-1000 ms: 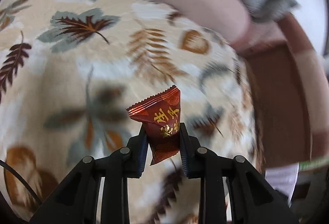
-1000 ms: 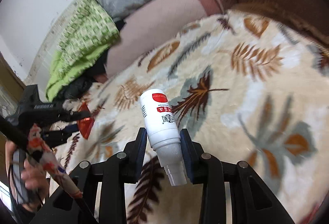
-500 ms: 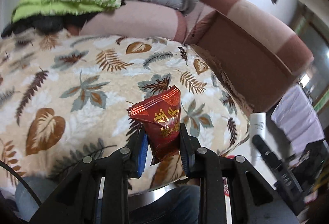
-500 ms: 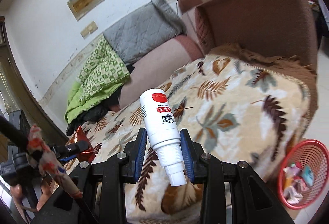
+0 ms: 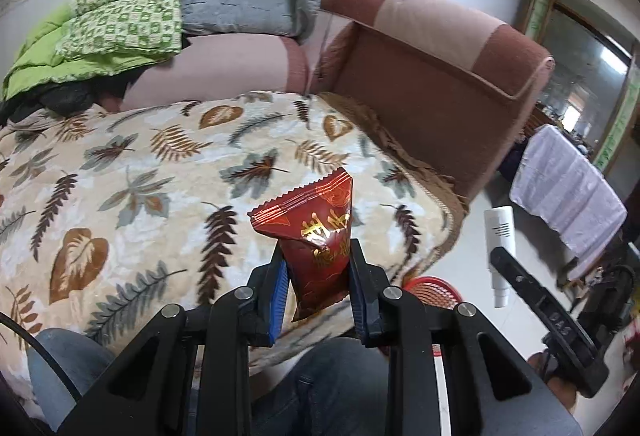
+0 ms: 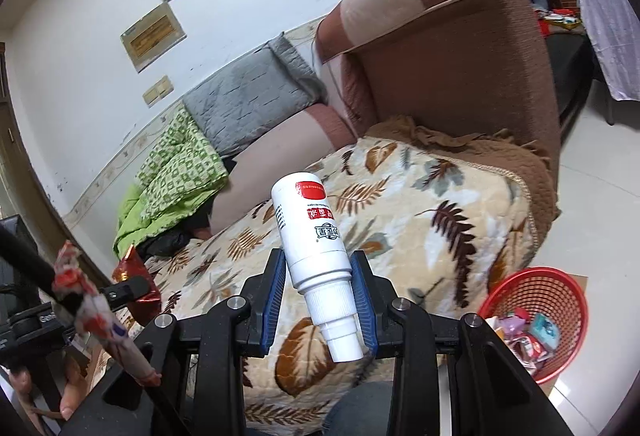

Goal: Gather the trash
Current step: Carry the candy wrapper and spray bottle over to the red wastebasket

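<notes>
Red plastic mesh forms a round basket [image 6: 558,294] on the pale floor beside the sofa — inside it lies a jumble of crumpled wrappers [image 6: 530,334] in pink, red and teal. The right gripper [image 6: 319,310] has its fingers closed on a white bottle [image 6: 314,244], nozzle end pointing toward the camera, red label at the far end. The left gripper [image 5: 316,290] has its fingers closed on a dark red snack packet [image 5: 316,232] with gold lettering — held above the edge of a leaf-patterned blanket [image 5: 132,192] that covers the sofa seat.
</notes>
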`<state>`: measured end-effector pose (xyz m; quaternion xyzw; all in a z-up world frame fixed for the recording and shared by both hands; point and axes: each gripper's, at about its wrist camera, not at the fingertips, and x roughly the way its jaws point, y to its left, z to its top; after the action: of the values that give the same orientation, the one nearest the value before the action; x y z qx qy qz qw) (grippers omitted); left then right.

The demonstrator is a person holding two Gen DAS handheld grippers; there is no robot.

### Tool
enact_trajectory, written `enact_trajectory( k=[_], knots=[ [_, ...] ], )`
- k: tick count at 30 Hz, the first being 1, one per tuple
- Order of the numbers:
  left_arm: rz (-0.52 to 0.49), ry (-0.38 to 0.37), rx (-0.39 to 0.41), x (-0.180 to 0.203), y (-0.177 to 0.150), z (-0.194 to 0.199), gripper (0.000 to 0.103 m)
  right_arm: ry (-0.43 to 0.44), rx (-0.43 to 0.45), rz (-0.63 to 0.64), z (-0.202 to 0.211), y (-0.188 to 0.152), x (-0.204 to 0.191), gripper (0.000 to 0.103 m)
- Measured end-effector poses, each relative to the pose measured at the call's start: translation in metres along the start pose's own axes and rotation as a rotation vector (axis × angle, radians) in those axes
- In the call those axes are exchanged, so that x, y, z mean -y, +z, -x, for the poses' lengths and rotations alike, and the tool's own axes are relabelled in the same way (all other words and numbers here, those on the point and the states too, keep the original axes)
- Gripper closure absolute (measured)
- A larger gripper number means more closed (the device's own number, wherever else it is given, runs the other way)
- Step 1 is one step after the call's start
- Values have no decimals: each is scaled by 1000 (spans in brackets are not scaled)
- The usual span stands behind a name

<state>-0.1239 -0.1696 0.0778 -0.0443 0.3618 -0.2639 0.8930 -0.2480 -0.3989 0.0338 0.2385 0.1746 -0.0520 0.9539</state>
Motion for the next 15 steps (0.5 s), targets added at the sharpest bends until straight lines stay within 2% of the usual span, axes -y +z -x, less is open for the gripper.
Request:
enact_trajectory(
  k=[7,15],
  knots=[
    [-54,-40,8,28,-3,10,77,-49,50,-23,27,5,18,67],
    [-106,-95,-44,60,-8,-4,77,-114,96,-73,54,6,51,67]
  ],
)
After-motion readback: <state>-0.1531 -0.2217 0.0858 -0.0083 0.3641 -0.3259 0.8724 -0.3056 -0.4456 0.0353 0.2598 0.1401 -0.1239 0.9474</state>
